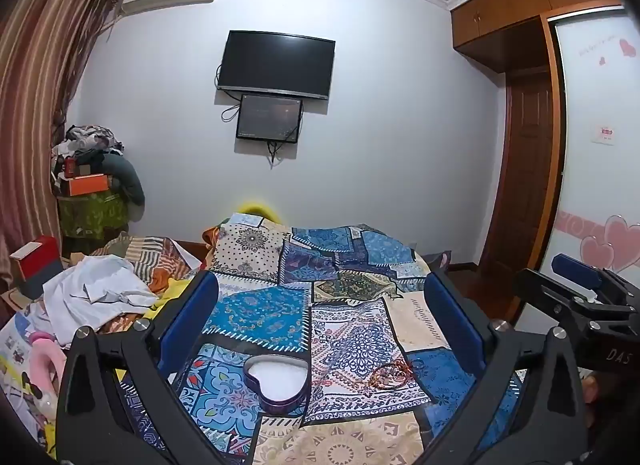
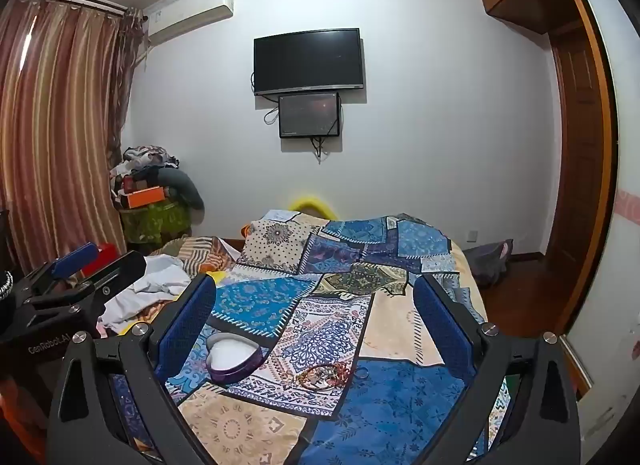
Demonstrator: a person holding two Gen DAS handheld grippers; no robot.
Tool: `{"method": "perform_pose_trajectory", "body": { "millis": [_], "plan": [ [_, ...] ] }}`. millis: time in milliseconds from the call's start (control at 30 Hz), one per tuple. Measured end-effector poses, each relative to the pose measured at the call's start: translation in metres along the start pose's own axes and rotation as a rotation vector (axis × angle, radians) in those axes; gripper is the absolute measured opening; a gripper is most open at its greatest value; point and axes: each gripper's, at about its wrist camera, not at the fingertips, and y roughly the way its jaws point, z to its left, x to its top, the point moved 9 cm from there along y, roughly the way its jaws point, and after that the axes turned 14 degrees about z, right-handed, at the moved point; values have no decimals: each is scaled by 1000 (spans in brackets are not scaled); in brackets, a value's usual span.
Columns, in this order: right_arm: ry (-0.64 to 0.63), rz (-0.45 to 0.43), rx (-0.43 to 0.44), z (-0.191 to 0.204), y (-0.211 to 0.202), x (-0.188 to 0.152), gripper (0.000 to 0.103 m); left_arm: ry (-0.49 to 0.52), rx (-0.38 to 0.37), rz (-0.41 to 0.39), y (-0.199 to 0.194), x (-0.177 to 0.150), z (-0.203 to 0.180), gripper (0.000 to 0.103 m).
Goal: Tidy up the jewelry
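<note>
White walls (image 1: 380, 125) close in a bedroom. On the wall far behind the heart-shaped tin hangs a black TV (image 1: 276, 65), with a small screen (image 1: 269, 117) under it. Striped curtains (image 2: 60, 125) hang far to the tin's left, and a brown wardrobe (image 1: 524, 5) stands far to its right. A big bed (image 2: 400, 405) with a blue patchwork cover holds the heart-shaped tin (image 1: 276, 383), open and white inside. Just right of the tin lies a little heap of bracelets (image 1: 394, 375). The left gripper (image 1: 320, 325) and the right gripper (image 2: 316, 321) are both spread wide and hold nothing. One gripper body reads "GenRobot.AI", the other "DAS".
</note>
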Motion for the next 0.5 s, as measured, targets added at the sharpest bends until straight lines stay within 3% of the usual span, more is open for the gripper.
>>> {"method": "perform_pose_trajectory", "body": {
  "millis": [500],
  "plan": [
    [1,-2,3,1,0,0,98,13,10,6,1,-2,-1,103]
  ]
}}
